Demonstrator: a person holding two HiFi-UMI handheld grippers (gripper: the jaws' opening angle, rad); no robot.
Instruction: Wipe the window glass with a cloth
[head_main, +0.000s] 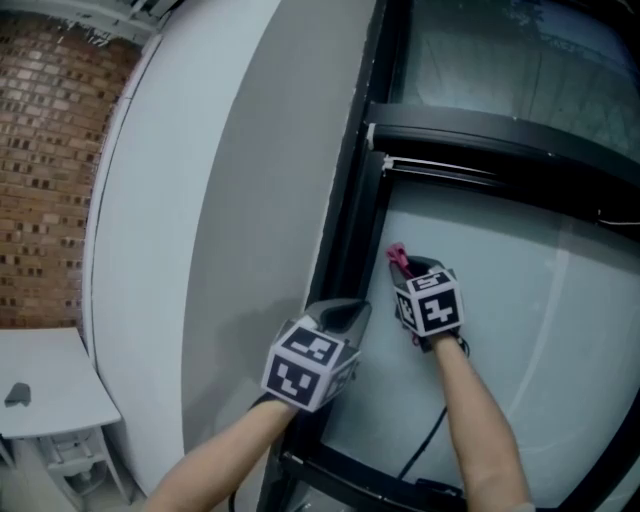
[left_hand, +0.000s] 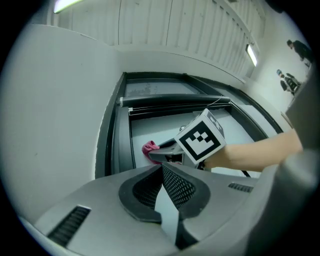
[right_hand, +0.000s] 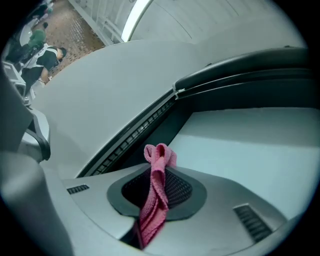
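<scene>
Gripping: the right gripper (head_main: 408, 270) has its jaws closed on a pink cloth (right_hand: 155, 200), bunched into a narrow strip.
Cloth position: a small folded loop pokes out past the jaw tips, and the rest trails back between the pads towards the handle.
Likely reason for the hold: the protruding loop is the only soft part that can meet the pane, so the jaws seem aimed to press it forward.
Window glass (head_main: 520, 300): directly ahead of the right gripper's tips; whether the loop is touching it I cannot tell.
Frame (head_main: 345, 230): the black upright stands just left of the right gripper, which suggests work at the pane's left edge.
Left gripper (head_main: 348, 312): jaws together with nothing between them, below and left of the right one, against the frame line, probably just kept clear.
Writing: no brand or readable text; only black-and-white square patterns on each marker cube (head_main: 432, 305).
</scene>
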